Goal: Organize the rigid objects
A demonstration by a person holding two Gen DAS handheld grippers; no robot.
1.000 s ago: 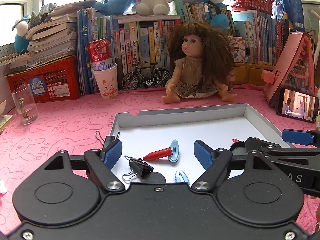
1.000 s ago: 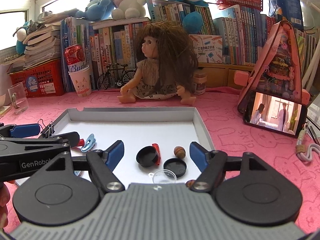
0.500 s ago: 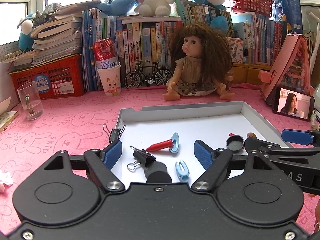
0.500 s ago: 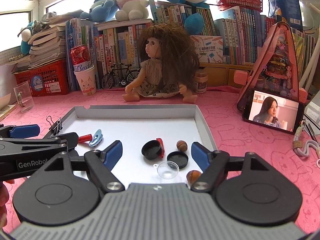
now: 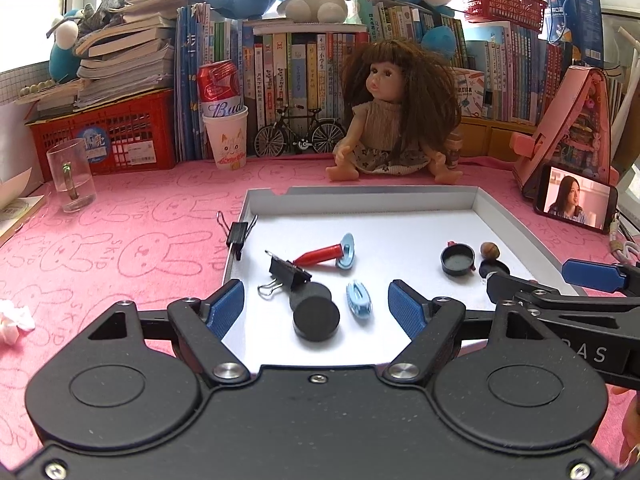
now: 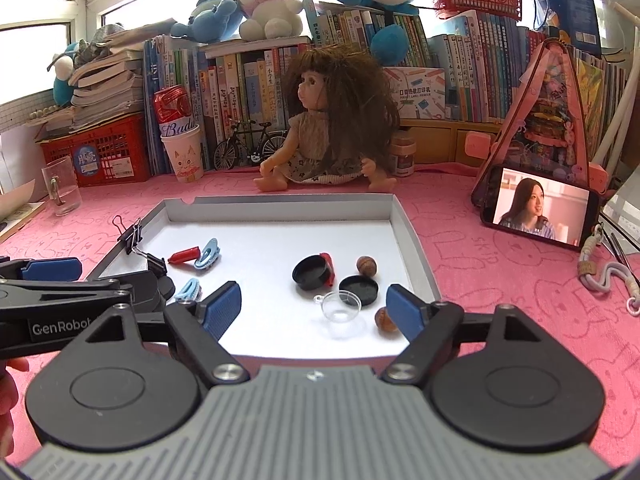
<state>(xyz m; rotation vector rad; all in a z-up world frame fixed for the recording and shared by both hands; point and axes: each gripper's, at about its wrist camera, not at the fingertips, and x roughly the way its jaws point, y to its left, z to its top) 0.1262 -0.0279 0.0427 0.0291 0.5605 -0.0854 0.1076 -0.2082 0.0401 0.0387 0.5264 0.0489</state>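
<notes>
The left claw [image 5: 316,306] stands open over the near edge of the tray [image 5: 500,216], gripping nothing; a black disc [image 5: 316,318] and a blue clip [image 5: 359,298] lie in the tray between its pads, touched by neither; just beyond lie a binder clip [image 5: 286,274] and a red cap [image 5: 318,255] against a second blue clip [image 5: 346,250]; another binder clip [image 5: 237,234] sits on the tray's left wall. The right claw [image 6: 314,306] is open too, its jaws having just been widening, empty; a clear cup [image 6: 340,308] lies between its pads; a nut [image 6: 382,318] sits just beside the right pad; further in are a black lid [image 6: 358,289], a black cup [image 6: 311,274] and a second nut [image 6: 366,266]. The tray rests on the pink bench [image 6: 500,280]; a doll [image 6: 332,128] sits behind it, a phone [image 6: 540,212] to the right.
</notes>
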